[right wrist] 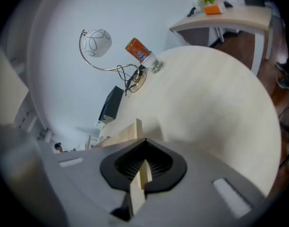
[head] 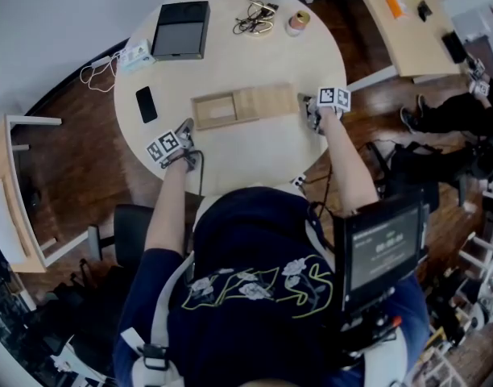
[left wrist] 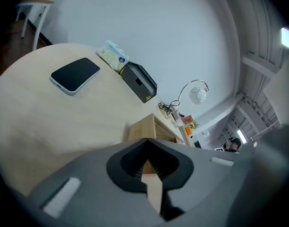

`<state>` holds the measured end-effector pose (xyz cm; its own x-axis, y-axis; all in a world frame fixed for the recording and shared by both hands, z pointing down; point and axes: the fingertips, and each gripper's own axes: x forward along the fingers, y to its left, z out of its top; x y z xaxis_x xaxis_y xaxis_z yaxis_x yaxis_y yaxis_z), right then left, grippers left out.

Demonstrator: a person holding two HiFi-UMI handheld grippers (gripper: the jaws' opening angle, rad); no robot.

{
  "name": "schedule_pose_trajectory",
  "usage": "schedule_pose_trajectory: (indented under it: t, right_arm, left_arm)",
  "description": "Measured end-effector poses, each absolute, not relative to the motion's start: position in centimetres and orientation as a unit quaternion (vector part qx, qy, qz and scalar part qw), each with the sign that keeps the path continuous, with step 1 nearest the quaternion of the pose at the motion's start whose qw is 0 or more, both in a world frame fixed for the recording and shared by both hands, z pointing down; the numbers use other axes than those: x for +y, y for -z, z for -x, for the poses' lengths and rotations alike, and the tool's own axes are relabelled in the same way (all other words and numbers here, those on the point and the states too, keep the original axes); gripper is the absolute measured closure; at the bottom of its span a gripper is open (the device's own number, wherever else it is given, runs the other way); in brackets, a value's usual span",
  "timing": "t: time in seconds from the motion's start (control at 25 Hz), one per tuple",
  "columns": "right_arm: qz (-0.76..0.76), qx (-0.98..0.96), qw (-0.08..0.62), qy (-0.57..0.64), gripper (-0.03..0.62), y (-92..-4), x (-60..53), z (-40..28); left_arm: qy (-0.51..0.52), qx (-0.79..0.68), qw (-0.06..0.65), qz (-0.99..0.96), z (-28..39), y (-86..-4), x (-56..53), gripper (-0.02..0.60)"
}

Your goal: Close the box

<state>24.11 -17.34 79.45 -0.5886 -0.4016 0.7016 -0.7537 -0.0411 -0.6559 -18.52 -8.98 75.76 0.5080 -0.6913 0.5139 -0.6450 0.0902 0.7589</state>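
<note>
The person wears a dark navy T-shirt (head: pixel 246 240) with short sleeves, its back printed with outlined white flowers and a yellow-green line. Pale harness straps (head: pixel 160 317) run over it, and a black screen (head: pixel 381 252) hangs at the right side. The left gripper (left wrist: pixel 145 140) and right gripper (right wrist: pixel 144 141) are grey with ribbed black pads, each bearing a white cube (head: pixel 334 97) with black square markers.

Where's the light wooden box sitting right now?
In the head view, the light wooden box lies at the middle of the round pale table, its left end beside the left gripper and its right end beside the right gripper.
</note>
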Motion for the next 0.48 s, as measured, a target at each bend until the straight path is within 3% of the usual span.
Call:
schedule_pose_trajectory:
  t: [0.2, 0.36, 0.48]
  right_arm:
    - [-0.415, -0.685, 0.105, -0.590, 0.606, -77.6, -17.1, -18.3]
    - [-0.326, -0.710, 0.118, -0.613, 0.605, -75.2, -15.0, -8.7]
    - [-0.295, -0.749, 0.091, -0.586, 0.605, -72.2, -14.9, -2.9]
  left_arm:
    - [0.022, -0.494, 0.549, -0.674, 18.3, -75.5, -9.2, 0.580]
    - [0.005, -0.484, 0.536, -0.692, 16.9, -75.2, -9.7, 0.580]
    - [-0.021, -0.490, 0.504, -0.710, 15.9, -74.7, -9.8, 0.579]
